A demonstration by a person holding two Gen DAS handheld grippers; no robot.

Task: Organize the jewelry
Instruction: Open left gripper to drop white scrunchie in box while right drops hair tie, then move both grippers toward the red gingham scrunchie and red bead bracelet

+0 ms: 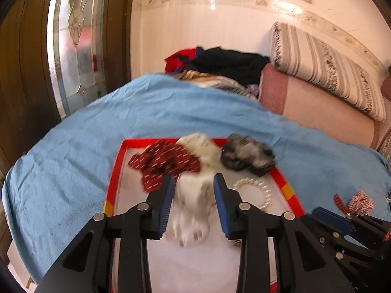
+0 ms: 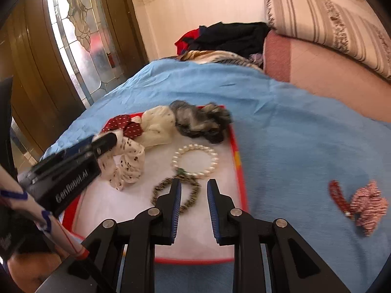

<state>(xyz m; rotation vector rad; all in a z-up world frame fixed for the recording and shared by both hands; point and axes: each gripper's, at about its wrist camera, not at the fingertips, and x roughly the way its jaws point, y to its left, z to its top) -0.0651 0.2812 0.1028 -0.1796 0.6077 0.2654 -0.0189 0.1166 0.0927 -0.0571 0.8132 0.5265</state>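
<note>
A red-rimmed tray [image 2: 238,156] is lying on a blue cover [image 2: 293,127] and is holding most of the pieces: a red scrunchie [image 1: 166,163], a cream scrunchie [image 2: 156,127] and a grey scrunchie [image 2: 198,122] along its far edge, a pearl bracelet [image 2: 195,161] in the middle, and a dark bead bracelet [image 2: 193,193] nearer. The left gripper [image 1: 194,195] is hovering partly open over a spotted scrunchie [image 2: 127,166], its pads clear of the cloth. The right gripper [image 2: 194,195] is also standing partly open, empty, just above the bead bracelet. Sorting is looking nearly done: a red band [image 2: 338,197] and a pink scrunchie [image 2: 369,207] are still waiting outside, well right of the tray.
</note>
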